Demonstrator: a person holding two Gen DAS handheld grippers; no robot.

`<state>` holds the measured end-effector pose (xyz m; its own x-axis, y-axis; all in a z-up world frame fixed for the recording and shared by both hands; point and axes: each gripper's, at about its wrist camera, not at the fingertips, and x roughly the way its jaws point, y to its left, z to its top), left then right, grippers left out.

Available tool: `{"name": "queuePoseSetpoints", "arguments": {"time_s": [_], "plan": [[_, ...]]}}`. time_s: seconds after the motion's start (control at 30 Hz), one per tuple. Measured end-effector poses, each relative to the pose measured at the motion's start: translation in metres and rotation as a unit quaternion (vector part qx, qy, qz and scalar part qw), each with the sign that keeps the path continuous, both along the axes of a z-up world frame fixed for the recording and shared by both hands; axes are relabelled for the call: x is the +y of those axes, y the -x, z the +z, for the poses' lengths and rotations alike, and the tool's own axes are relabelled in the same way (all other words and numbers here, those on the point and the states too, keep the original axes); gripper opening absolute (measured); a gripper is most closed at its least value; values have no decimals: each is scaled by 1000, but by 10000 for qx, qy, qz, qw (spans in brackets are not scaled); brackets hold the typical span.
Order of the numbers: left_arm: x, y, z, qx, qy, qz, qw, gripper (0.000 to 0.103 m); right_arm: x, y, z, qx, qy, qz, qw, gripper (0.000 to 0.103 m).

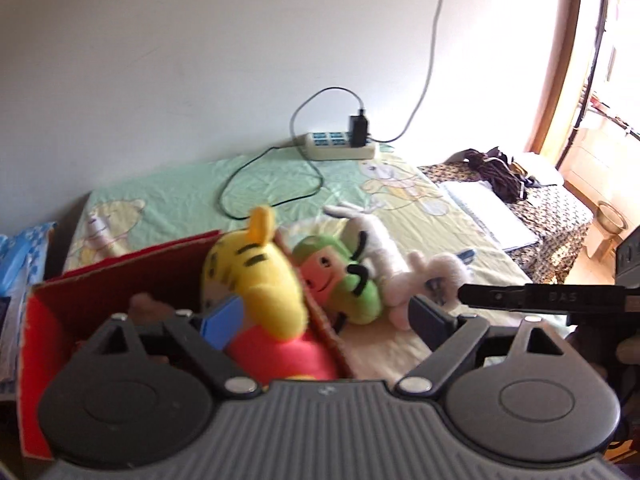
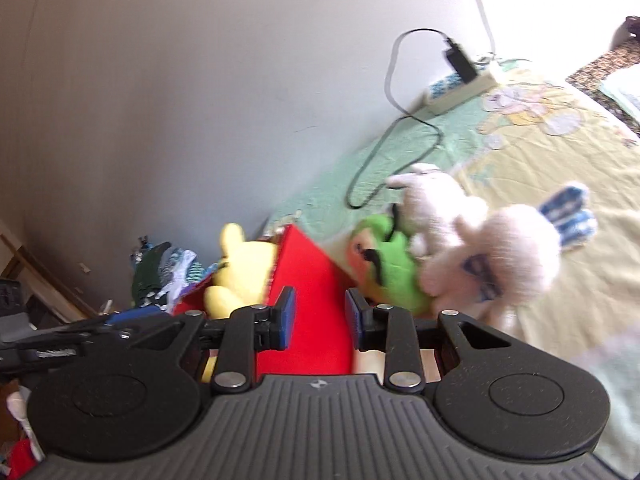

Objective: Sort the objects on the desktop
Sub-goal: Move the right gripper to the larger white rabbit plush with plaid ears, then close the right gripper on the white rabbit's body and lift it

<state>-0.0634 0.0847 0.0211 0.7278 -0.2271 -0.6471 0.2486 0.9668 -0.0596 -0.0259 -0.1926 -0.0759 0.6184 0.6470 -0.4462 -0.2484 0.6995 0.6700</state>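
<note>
Two soft toys still lie outside the red box (image 1: 120, 276), and one toy sits in it.
The yellow tiger toy (image 1: 256, 280) is in the box. The left gripper (image 1: 320, 316) has its jaws wide apart around the tiger, not pinching it. The right gripper (image 2: 320, 316) has a small gap with nothing in it. The green toy (image 2: 384, 264) and white bunny (image 2: 492, 248) lie touching just beside the box. A grab at one could drag the other, or bump the box wall.
</note>
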Motion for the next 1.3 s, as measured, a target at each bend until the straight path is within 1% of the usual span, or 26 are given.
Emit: {"name": "queuePoseSetpoints", "arguments": {"time_s": [0.07,0.13,0.27,0.4,0.53,0.6,0.7,0.8,0.9,1.0,1.07,1.17,1.3], "plan": [[-31,-8,-9,10,-119,-231,9997,90,-23,-7,-19,401,-28,-277,9988,31],[-60,-17,-22,176,-154,-453,9987,90,-39,-13,-33,685,-140,-437,9966,31],[-102,-36,-51,576,-188,-674,9959,90,-62,-19,-52,892,-109,-505,9947,32],[-127,-51,-77,856,-274,-704,9935,91,-80,-29,-69,1172,-277,-407,9919,32],[-136,-63,-86,944,-298,-628,9931,94,-93,-40,-78,1385,-500,-230,9888,33],[-137,-70,-88,920,-331,-579,9935,96,-95,-46,-81,1482,-592,-142,9871,39],[-138,-84,-86,879,-423,-514,9939,96,-96,-57,-83,1616,-746,20,9840,40],[-142,-99,-86,861,-543,-468,9937,96,-95,-68,-86,1717,-733,84,9824,40],[-146,-114,-90,879,-525,-519,9934,96,-97,-76,-90,1831,-911,113,9788,40],[-151,-128,-98,1045,-535,-596,9913,95,-99,-85,-91,1826,-1020,112,9778,39],[-155,-133,-104,1107,-609,-621,9900,95,-101,-91,-90,1757,-1096,113,9783,39],[-159,-141,-112,1259,-590,-648,9882,95,-100,-101,-88,1658,-1161,126,9792,39],[-162,-147,-122,1405,-619,-620,9862,95,-95,-117,-91,1644,-1309,135,9776,39]]}}
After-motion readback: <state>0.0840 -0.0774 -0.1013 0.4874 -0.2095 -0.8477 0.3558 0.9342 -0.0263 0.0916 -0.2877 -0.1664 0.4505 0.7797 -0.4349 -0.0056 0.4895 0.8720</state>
